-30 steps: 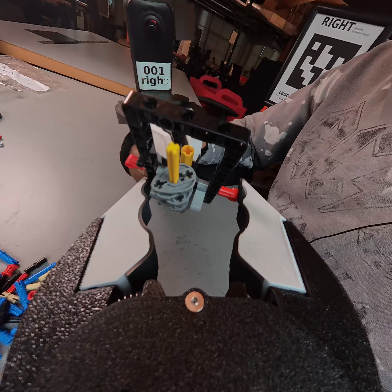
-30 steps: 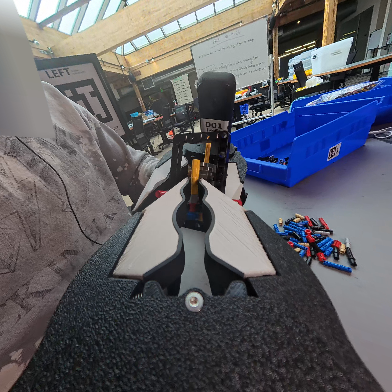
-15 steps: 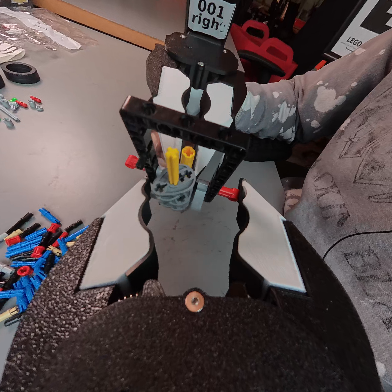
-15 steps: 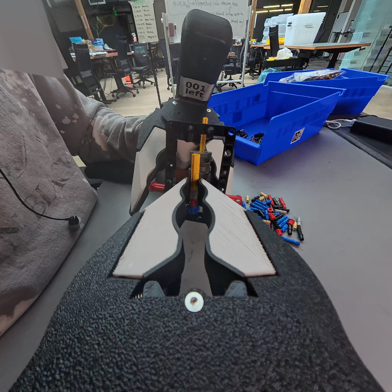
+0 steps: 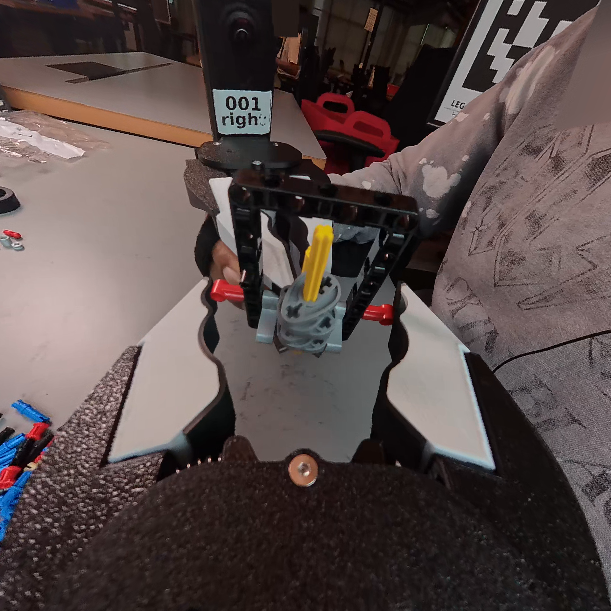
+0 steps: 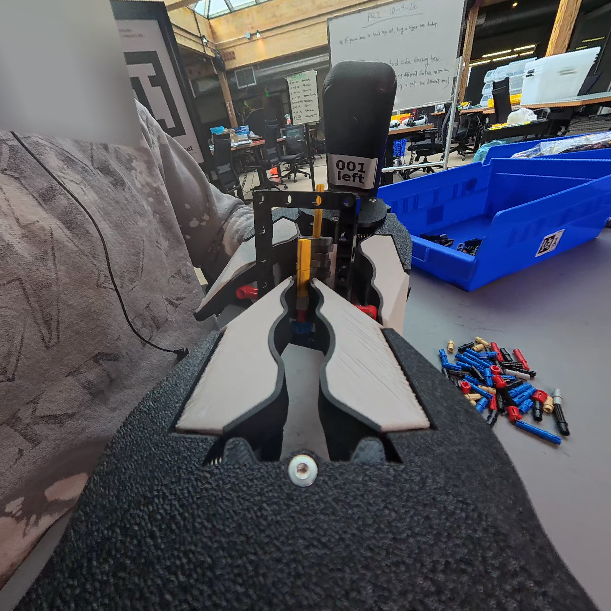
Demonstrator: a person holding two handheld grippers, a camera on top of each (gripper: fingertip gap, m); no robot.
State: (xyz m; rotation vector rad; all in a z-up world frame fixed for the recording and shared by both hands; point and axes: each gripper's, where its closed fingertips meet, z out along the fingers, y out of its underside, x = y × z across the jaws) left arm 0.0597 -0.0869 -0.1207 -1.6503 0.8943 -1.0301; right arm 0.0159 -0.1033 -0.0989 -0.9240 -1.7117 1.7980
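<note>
On your left, the pile of small pins (image 5: 20, 443), blue, black and red, lies on the grey tabletop (image 5: 99, 264) beside the left gripper's body. Your left gripper (image 5: 302, 317) has its jaws spread wide, one on each side of the black rectangular frame (image 5: 322, 205). The red pins (image 5: 226, 293) that stick out sideways from the frame's two uprights sit right at the fingertips; whether the tips press on them cannot be told. The frame stands upright, its long axis vertical, above the tabletop. At its foot sits a stack of grey gears (image 5: 307, 317) between light grey blocks, and a yellow axle (image 5: 316, 264) rises out of the stack, pointing up and leaning slightly right in the left wrist view. Beyond the frame, the right gripper faces you.

In the right wrist view, your right gripper (image 6: 301, 287) has its jaws drawn nearly together, clamped on a short yellow rod (image 6: 303, 264) that stands upright, with grey, red and blue pieces stacked beneath it in the hollow between the fingers. The rod sits just in front of the gear stack, parallel to the axle inside the frame. To the right, more pins lie scattered on the tabletop, and farther back stands a blue bin (image 6: 496, 238).
</note>
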